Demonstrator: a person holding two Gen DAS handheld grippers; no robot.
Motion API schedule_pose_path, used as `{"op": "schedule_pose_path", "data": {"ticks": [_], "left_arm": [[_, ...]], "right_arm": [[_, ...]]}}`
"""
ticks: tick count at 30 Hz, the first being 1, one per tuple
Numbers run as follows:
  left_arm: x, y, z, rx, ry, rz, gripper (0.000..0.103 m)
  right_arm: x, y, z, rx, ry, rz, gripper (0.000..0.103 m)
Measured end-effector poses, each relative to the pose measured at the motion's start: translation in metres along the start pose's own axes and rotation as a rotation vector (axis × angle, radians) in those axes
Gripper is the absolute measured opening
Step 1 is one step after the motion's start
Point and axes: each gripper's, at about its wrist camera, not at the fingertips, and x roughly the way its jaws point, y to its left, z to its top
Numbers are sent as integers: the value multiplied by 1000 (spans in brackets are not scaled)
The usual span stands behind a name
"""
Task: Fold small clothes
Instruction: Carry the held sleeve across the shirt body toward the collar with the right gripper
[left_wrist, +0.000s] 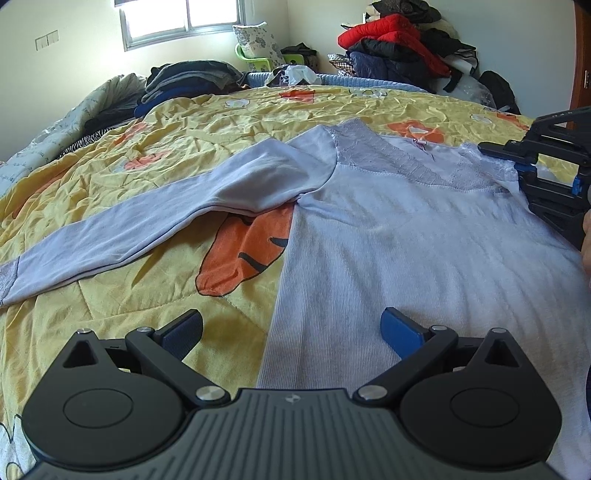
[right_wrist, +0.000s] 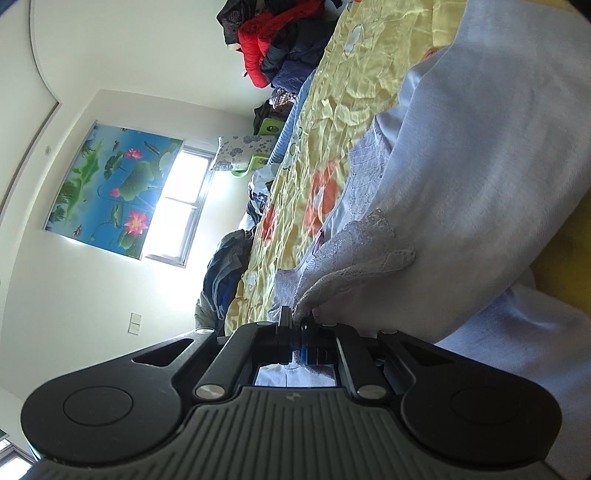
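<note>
- The right gripper (right_wrist: 295, 325) is pressed together on the lace shoulder edge of the pale top (left_wrist: 406, 236); only a thin pinch is held, so slippage or a snagged lace trim (right_wrist: 354, 243) is judged likely under a hard pull.
- The left gripper (left_wrist: 291, 332) is spread wide, low over the top's near left side seam, nothing being held.
- The top is laid flat on the yellow quilt (left_wrist: 147, 155), one sleeve (left_wrist: 129, 221) stretched out left; bunching is risked if one corner alone is lifted.

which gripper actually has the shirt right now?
The right gripper: it is shut on the lace shoulder of the pale shirt. The left gripper is open above the hem, holding nothing.
</note>
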Motion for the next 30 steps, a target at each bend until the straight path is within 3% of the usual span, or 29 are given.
{"op": "schedule_pose_path", "data": {"ticks": [30], "left_arm": [[2, 8, -9, -49, -45, -40, 103]], "right_arm": [[56, 17, -21, 27, 95, 15, 11]]}}
